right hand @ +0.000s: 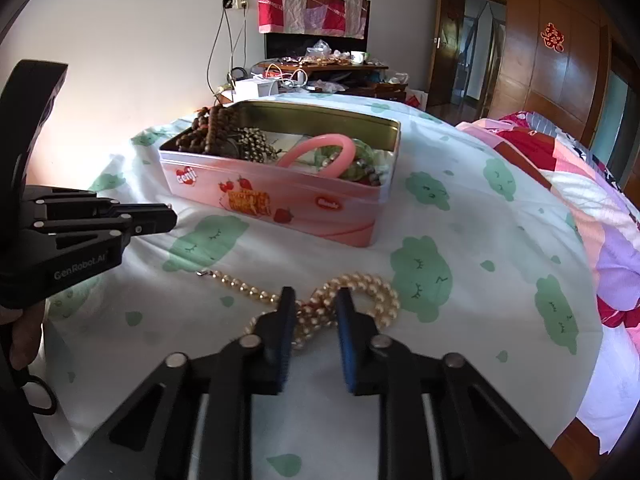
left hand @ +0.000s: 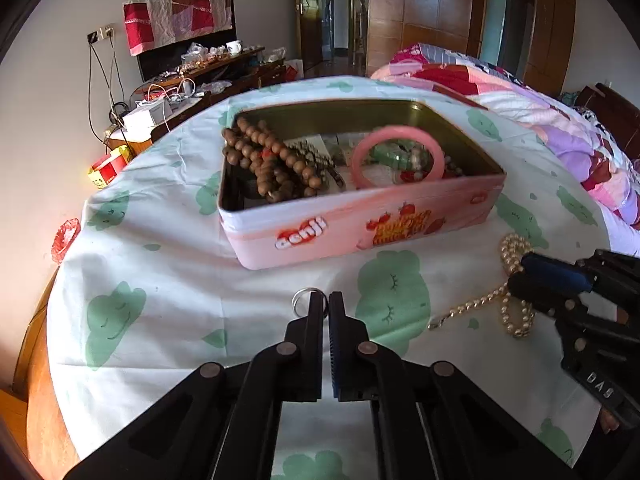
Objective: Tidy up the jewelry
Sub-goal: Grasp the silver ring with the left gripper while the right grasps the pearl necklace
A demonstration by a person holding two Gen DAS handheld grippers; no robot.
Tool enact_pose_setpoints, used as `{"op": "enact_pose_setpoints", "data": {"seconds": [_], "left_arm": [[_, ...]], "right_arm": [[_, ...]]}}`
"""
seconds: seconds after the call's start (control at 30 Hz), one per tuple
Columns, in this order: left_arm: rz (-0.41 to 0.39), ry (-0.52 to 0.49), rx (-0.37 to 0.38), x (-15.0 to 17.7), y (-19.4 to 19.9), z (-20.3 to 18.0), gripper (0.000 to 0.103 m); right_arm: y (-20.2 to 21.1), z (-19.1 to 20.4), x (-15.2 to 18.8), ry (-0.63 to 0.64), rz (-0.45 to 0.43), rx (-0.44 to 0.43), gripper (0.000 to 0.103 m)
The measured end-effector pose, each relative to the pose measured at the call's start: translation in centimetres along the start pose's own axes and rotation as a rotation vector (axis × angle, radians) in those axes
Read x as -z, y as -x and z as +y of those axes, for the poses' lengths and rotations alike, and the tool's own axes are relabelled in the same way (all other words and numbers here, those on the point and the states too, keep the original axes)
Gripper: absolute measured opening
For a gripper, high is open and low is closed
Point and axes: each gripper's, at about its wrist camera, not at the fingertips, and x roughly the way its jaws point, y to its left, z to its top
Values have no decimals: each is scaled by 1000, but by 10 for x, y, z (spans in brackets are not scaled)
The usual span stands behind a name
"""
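Pink tin open on the cloth-covered table: wooden beads, pink bangle, green pieces inside. Left gripper pinched on a silver ring before the tin. Right gripper narrowed around the pearl necklace; bare cloth around both.

We see bare cloth on the surface before the tin, open to a pass. The tin's near wall blocks a low way in; beads and a bangle crowd inside.
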Motion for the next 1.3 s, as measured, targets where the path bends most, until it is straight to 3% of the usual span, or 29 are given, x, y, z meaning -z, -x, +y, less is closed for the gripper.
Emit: {"op": "enact_pose_setpoints", "data": {"seconds": [0.5,0.67,0.7,0.73,0.8,0.83,0.9,1.03,1.13,1.17,1.2,1.23,1.3], "left_arm": [[-22,28,16,6,12,6,0],[-78,27,-50,1,23,11,1],[-72,14,-71,0,21,10,5],[-67,10,-70,0,20,9,10],[-55,28,-41,1,17,10,47],[-56,36,-40,3,15,10,53],[-46,22,-42,4,11,7,55],[9,31,-12,4,-1,9,55],[15,26,-11,2,-3,9,55],[16,28,-9,2,-4,10,53],[11,22,-4,2,-3,9,34],[7,10,4,2,-2,6,22],[10,2,0,3,-1,4,19]], "right_arm": [[2,-3,-2,-18,-6,-9,18],[4,-5,-3,-22,-11,-8,17],[5,-6,-3,-29,-17,-7,17],[5,-8,-4,-37,-20,-7,20],[5,-10,-4,-46,-15,-9,46],[6,-11,-4,-53,-18,-7,66],[8,-12,-4,-61,-31,-4,67],[-2,-12,-3,-52,21,-6,52],[-2,-11,-3,-54,24,-7,48],[-2,-12,-2,-56,22,-10,41],[-1,-12,-2,-56,18,-8,38],[-1,-11,-2,-53,17,-17,21],[0,-8,-1,-44,20,-34,16]]}}
